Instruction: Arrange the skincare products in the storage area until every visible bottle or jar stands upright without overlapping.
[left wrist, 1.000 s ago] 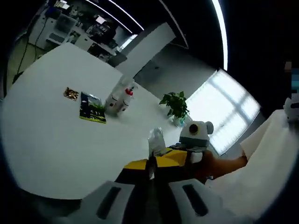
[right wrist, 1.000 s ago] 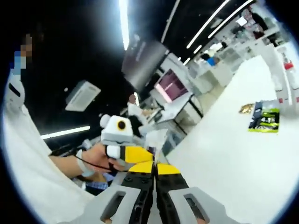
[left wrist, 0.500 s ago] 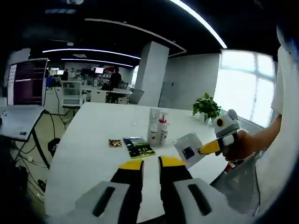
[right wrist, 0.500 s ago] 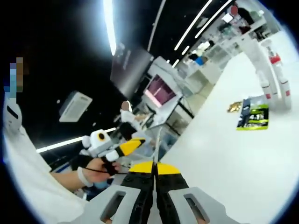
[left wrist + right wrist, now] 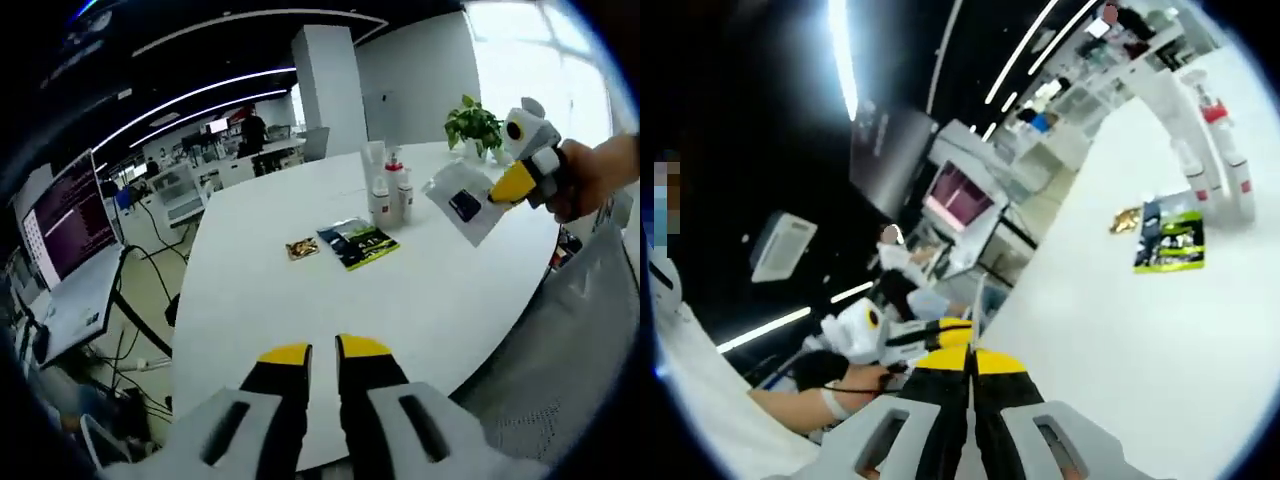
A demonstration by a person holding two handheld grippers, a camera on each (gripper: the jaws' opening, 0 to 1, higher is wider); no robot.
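Observation:
A few white pump bottles (image 5: 385, 192), one with a red collar, stand upright together on the far part of the white table (image 5: 300, 300). Before them lie a green packet (image 5: 360, 243) and a small gold sachet (image 5: 302, 247). My left gripper (image 5: 323, 352) is low over the near table edge, open with nothing between its jaws. My right gripper (image 5: 495, 193) hangs at the right, shut on a white sachet (image 5: 458, 201). In the right gripper view, the right gripper (image 5: 970, 352) pinches that sachet (image 5: 977, 303) edge-on. The bottles (image 5: 1215, 150) and green packet (image 5: 1170, 243) lie far right.
A potted plant (image 5: 474, 122) stands at the table's far end. A lit monitor (image 5: 62, 215) is on a desk to the left, with cables on the floor. A grey chair back (image 5: 565, 330) is at the right. A hand holds the left gripper (image 5: 925, 333) beside the table edge.
The left gripper has drawn away from the right gripper and the sachet, and its jaws now stand apart. The right gripper still holds the sachet. Both views have swung.

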